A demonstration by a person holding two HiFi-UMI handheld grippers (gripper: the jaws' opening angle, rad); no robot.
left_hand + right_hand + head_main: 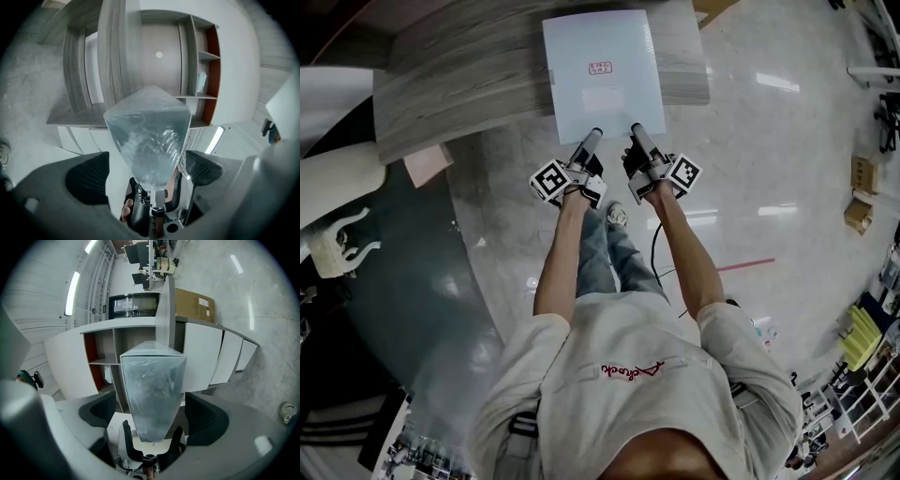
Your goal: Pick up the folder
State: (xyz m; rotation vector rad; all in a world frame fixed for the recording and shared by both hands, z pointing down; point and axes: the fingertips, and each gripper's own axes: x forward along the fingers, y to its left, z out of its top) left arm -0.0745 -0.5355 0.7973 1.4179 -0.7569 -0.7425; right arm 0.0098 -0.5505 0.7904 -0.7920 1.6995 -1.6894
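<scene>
A pale translucent folder [602, 73] with a small red stamp lies on the grey wooden table top [469, 84], and its near edge juts out over the floor. Both grippers point at that near edge. My left gripper [592, 137] sits at the edge's left part, my right gripper [637, 131] at its right part. In the left gripper view the folder [149, 136] reaches in between the wide-apart pads [89, 178], which do not press on it. The right gripper view shows the same: the folder [152, 394] lies in the gap and the pads [206, 418] stand clear of it.
A pink card [428, 164] lies at the table's lower left corner. A white curved piece of furniture [337, 178] stands at the left. Small cardboard boxes [861, 192] sit on the shiny floor at the right. Open shelves [201, 70] stand beyond the table.
</scene>
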